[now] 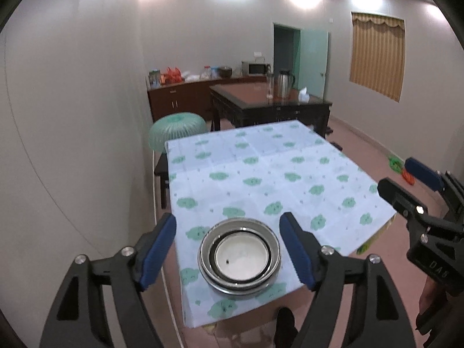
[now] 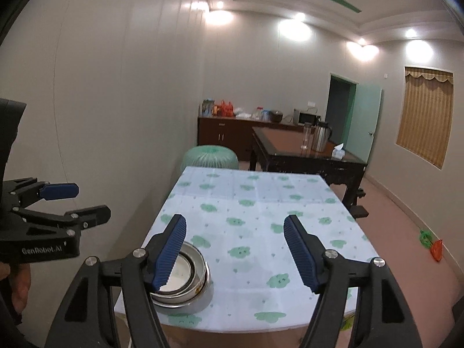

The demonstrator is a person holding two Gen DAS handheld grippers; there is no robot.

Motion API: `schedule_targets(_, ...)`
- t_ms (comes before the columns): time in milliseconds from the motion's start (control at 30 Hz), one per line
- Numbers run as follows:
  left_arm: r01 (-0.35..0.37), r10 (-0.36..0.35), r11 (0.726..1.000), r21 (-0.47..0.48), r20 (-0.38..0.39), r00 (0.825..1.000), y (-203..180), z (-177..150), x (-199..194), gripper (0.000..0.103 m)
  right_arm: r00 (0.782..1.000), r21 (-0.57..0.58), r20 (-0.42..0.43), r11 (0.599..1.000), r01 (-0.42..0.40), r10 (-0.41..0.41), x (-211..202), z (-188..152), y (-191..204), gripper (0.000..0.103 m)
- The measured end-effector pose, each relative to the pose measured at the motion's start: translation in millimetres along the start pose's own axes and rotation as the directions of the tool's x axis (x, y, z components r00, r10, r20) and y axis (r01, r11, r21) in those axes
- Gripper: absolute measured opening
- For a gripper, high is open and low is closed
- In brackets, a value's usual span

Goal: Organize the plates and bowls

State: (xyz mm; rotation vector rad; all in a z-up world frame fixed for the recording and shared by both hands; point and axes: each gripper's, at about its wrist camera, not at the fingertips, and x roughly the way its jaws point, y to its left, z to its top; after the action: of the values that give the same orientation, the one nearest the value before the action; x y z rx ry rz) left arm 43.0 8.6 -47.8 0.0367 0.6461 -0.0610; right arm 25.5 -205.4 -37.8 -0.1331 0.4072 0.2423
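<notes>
Both my grippers hang above the near end of the tabletop [image 1: 261, 168], w/ nothing in either. Left gripper [image 1: 227, 249] has its fingers spread wide, one each side of the bowls [image 1: 239, 258] in its view but well above them, no contact. Right gripper [image 2: 235, 249] is spread just as wide, over bare cloth to the right of the bowls [image 2: 185, 284].

The bowls: a nested stack near the tabletop's near-left corner, close to the edge. Outer ones look like steel, w/ a white one, prob ceramic, sitting inside. A dark speck lies on the white base; can't tell what it is.

Handling, my guess: steel is stiff, light, slick at the rim, so the ribbed blue pads should help. The white one is likely heavier and chips if dropped. Nested bowls may slide apart if tilted, so keep level. Best hold: pinch the rim wall, one finger inside, one outside. Spanning the whole stack looks too wide.
</notes>
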Motion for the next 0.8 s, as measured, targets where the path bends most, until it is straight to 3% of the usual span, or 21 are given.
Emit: schedule_targets(800,0.003,-0.003,1.000,0.009,0.027,1.000,-10.3,1.9,-10.3,0.076,1.000,0.021,0.010,1.000,0.004,-0.004,-7.0,-1.8,-8.5,0.072)
